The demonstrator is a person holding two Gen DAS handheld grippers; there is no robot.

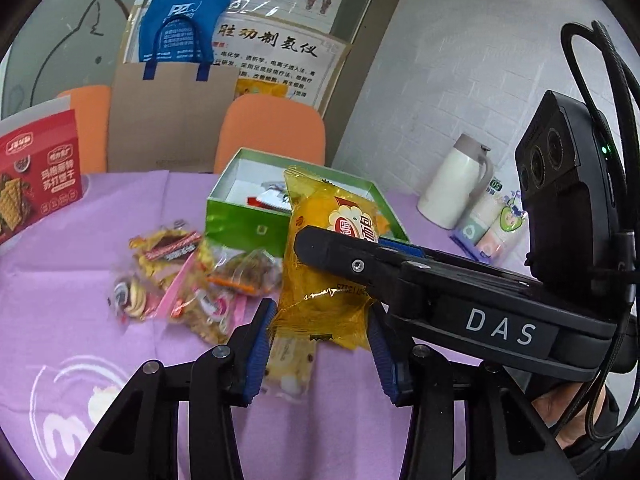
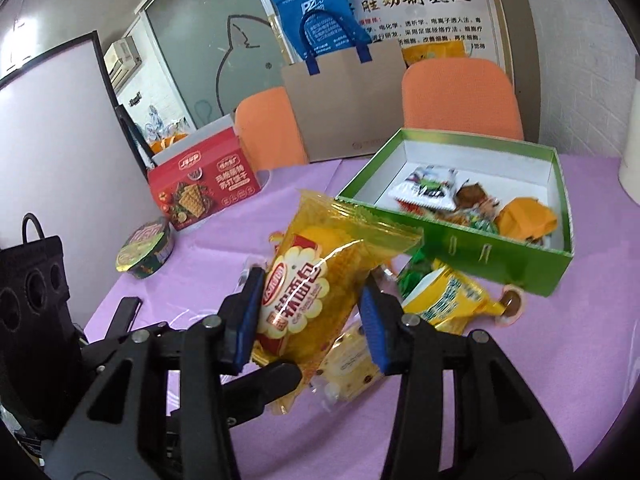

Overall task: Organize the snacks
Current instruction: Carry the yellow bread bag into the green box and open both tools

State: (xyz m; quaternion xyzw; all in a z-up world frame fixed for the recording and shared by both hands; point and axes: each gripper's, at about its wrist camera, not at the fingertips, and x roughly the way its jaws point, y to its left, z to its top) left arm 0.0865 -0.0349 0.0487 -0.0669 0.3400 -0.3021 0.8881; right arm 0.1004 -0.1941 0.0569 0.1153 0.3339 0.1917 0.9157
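- Right gripper: blue pads pinching the yellow bread pack at its middle; the pack is tilted, lifted off the purple cloth, its top end near the front wall of the green box.
- Left gripper: blue pads spread, standing either side of the pack's lower end; whether they touch the wrapper cannot be told. The right gripper's black finger crosses the pack in the left wrist view and hides part of its label.
- Hidden or unclear: a pale small packet lies under the pack, partly covered; its print is unreadable. Loose snacks on the cloth are blurred.
- Green box: open, white inside, holding a white-and-red sachet, a brown wrapped item and an orange packet; the rest is a jumble.
- Beside the box front: a yellow pouch and a small brown jelly cup, on the cloth.
- Red cracker box: upright at the far left; a round lidded cup is just in front of it.
- White jug: right of the green box, with small packs beside it.
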